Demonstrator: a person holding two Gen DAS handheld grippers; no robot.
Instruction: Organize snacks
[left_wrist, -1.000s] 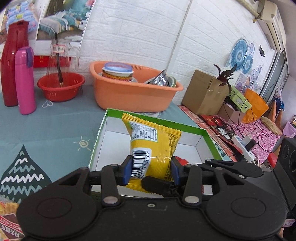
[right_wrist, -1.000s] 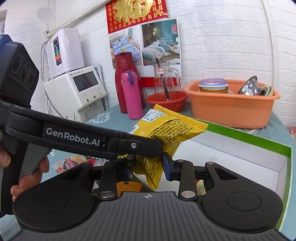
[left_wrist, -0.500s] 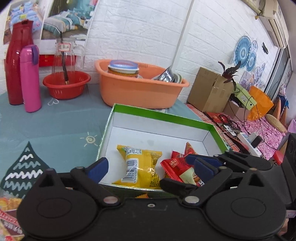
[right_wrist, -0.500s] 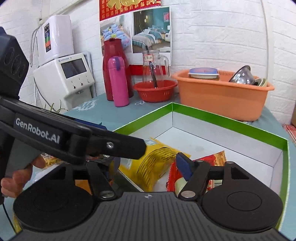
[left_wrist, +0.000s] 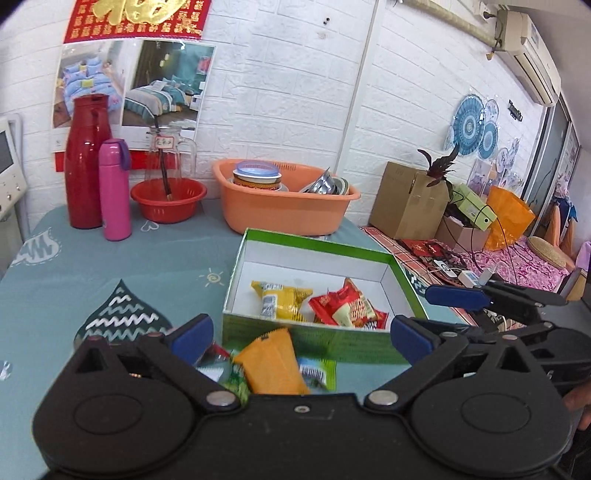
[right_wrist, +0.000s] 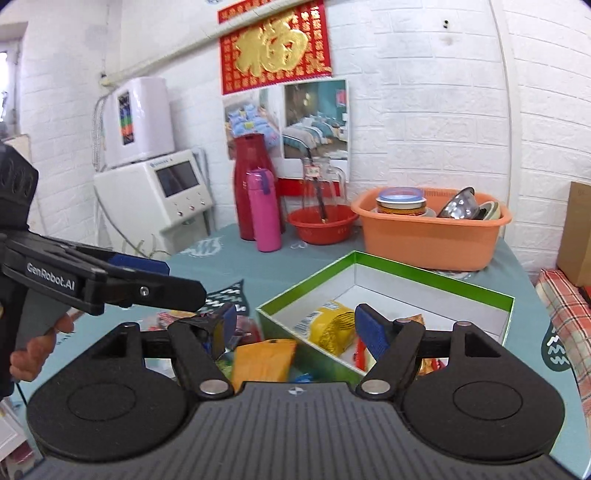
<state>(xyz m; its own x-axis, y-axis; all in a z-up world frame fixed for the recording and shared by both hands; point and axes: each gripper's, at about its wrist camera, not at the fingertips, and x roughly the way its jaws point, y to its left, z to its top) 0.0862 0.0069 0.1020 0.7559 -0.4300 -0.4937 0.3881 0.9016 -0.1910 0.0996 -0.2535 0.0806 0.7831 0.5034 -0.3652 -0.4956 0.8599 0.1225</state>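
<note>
We see the green-rimmed cardboard box (left_wrist: 402, 280) on the teal-clothed desk (left_wrist: 110, 258), a yellow foil snack packet (left_wrist: 280, 302) lying in it left of a red snack packet (left_wrist: 343, 306). Before the box lies an orange snack packet (left_wrist: 269, 362); behind it stands an orange plastic basin (left_wrist: 284, 214).

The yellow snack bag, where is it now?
In the left wrist view the yellow snack bag lies inside the green box, left of the red snack packet.
</note>
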